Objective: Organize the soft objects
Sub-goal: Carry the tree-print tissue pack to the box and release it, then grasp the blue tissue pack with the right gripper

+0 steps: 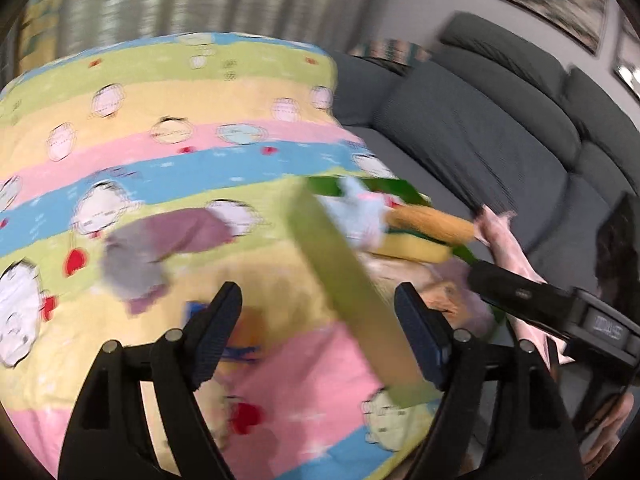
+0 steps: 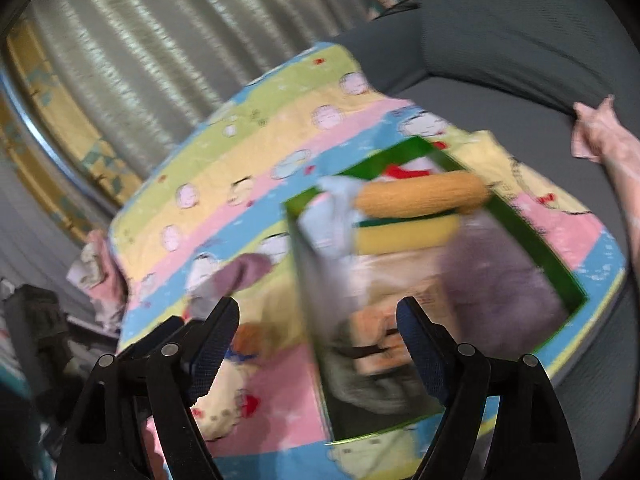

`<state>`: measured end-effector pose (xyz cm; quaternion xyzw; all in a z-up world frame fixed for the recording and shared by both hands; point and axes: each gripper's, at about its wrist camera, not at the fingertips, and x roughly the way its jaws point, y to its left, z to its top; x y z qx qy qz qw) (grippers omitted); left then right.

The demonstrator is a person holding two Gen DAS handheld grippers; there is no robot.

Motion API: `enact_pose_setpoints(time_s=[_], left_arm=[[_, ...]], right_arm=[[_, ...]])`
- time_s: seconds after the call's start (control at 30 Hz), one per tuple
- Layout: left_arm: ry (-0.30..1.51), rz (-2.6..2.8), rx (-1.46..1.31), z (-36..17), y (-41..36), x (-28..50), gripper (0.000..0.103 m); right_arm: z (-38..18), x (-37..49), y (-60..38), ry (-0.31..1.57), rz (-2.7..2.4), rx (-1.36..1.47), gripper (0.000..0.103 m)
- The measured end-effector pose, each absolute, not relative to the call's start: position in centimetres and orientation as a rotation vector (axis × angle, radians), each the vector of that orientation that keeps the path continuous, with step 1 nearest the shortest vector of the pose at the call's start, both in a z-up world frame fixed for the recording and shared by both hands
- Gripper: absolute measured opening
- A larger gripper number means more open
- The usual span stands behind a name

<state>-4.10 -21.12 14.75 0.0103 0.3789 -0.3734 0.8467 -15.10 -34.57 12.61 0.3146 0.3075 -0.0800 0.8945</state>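
Observation:
A green box [image 2: 556, 276] sits on a striped cartoon blanket [image 2: 248, 184] and holds soft things: a knitted corn cob [image 2: 420, 194], a yellow sponge [image 2: 404, 236], a pale blue cloth [image 2: 332, 216], a purple cloth [image 2: 496, 280] and a grey item. The box's near wall [image 1: 348, 288] shows in the left wrist view, with the corn cob [image 1: 432, 224] behind it. A purple and grey sock [image 1: 152, 252] lies loose on the blanket [image 1: 200, 108], left of the box; it also shows in the right wrist view [image 2: 236, 276]. My left gripper [image 1: 320, 340] is open and empty above the blanket. My right gripper [image 2: 320, 344] is open and empty over the box's near end.
A grey sofa [image 1: 480, 128] runs along the right. A pink cloth [image 1: 508, 240] hangs off the sofa edge, also in the right wrist view [image 2: 592, 128]. Curtains [image 2: 160, 40] hang behind. The other gripper's black body [image 1: 552, 304] shows at right. Both views are motion-blurred.

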Motion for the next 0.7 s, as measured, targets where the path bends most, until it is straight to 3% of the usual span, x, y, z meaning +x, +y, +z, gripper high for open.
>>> enact_pose_setpoints(time_s=[0.17, 0.43, 0.57, 0.7], left_arm=[[0.824, -0.663, -0.046, 14.2, -16.2, -1.4, 0.078], [0.944, -0.579, -0.069, 9.2, -13.4, 1.5, 0.075], [1.005, -0.588, -0.06, 6.5, -13.7, 2.4, 0.067], [1.032, -0.61, -0.054, 5.1, -14.2, 2.8, 0.053]], right_arm=[[12.6, -11.5, -30.7, 0.683, -0.018, 0.656, 0.082], [8.2, -4.3, -25.5, 0.868, 0.062, 0.66, 0.08], [5.3, -1.8, -25.0, 0.961, 0.025, 0.678, 0.074], [3.2, -0.4, -25.2, 1.016, 0.003, 0.677, 0.071]])
